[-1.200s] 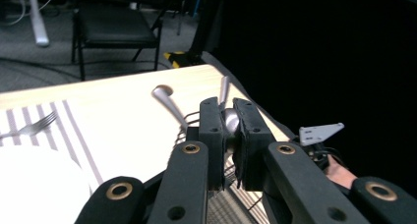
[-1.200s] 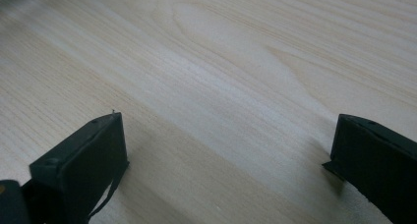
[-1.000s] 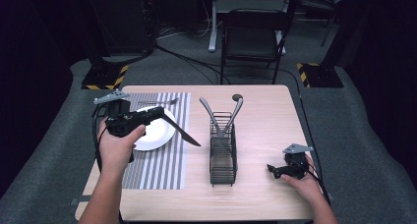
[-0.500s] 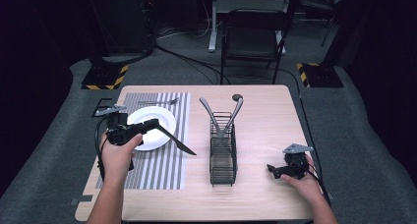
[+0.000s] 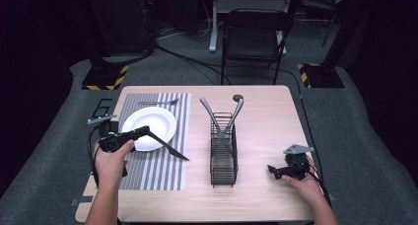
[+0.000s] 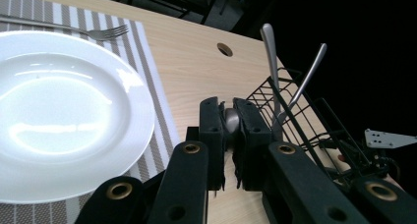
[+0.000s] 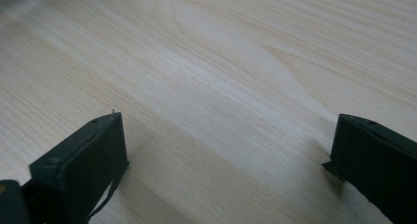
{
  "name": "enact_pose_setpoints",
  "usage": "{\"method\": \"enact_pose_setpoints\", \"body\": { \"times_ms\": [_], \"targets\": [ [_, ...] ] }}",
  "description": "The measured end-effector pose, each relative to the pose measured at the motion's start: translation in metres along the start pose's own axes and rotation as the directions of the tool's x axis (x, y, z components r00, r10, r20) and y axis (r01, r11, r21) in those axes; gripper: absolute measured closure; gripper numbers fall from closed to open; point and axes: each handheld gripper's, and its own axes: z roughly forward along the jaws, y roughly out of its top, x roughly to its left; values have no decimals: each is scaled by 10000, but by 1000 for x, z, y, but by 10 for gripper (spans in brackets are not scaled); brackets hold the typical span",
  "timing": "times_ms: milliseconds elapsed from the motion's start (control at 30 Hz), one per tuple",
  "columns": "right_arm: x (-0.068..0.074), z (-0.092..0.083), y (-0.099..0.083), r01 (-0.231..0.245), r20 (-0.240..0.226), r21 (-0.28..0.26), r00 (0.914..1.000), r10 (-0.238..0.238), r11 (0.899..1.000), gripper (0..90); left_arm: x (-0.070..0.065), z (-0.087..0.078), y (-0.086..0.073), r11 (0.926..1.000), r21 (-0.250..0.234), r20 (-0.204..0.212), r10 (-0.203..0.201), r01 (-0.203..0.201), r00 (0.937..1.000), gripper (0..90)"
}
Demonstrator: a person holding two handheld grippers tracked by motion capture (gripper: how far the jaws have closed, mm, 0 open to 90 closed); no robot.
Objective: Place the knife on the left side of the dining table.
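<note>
- Left gripper [image 5: 148, 132] clamped on knife [image 5: 170, 148], blade over placemat [image 5: 155, 170] beside plate [image 5: 148, 128].
- Fork [image 5: 157, 102] already laid; knife not yet down.
- Right gripper [image 5: 271, 169] wide open, empty, on table [image 5: 266, 200].

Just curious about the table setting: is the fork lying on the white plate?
No, the fork lies on the striped mat behind the plate.

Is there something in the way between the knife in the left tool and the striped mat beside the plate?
Nothing visible: the knife hangs over the bare striped mat right of the plate.
</note>
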Motion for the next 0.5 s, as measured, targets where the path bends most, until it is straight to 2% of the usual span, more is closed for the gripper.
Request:
{"method": "enact_pose_setpoints", "body": {
  "times_ms": [233, 500],
  "targets": [
    [0, 0, 0, -8, 54, 3, 10000, 8, 10000, 0, 15, -5, -4, 9988, -139, -73, -461, 460, 9989, 835],
    [0, 0, 0, -5, -10, -1, 10000, 5, 10000, 0, 28, -9, -7, 9964, -273, -98, -812, 809, 9967, 835]
  ]
}}
